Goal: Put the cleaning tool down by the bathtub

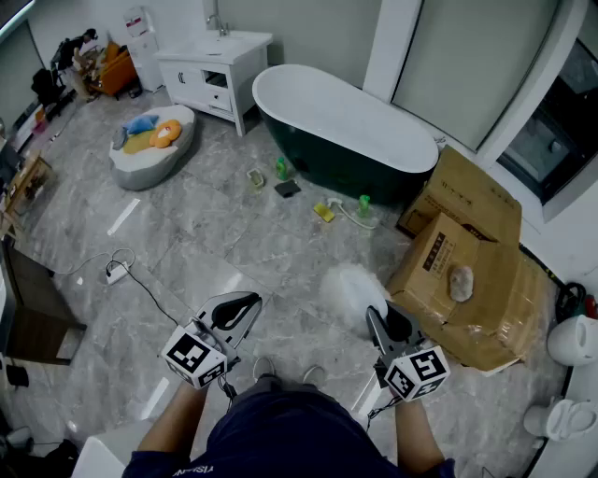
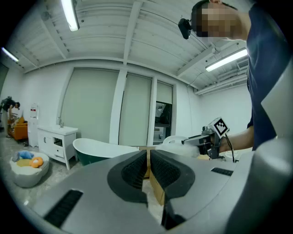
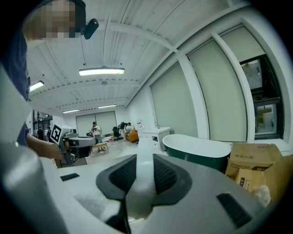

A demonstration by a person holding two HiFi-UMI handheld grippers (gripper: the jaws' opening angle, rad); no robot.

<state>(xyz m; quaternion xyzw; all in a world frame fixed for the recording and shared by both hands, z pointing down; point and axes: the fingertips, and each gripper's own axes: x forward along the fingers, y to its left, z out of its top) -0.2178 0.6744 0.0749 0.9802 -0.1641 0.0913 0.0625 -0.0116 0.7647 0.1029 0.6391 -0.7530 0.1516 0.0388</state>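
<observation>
Right tongs clamp duster; left tongs together, empty. Before tub: 2 bottles, sponge; boxes at tub's right.

Ceiling tubes at 11 o'clock in my left gripper view light the room brightly, shadows soft. Both gripper views bow and blacken at the rims; my head view is sharp out to the bathtub at 12 o'clock, floor streaked with glare.
</observation>
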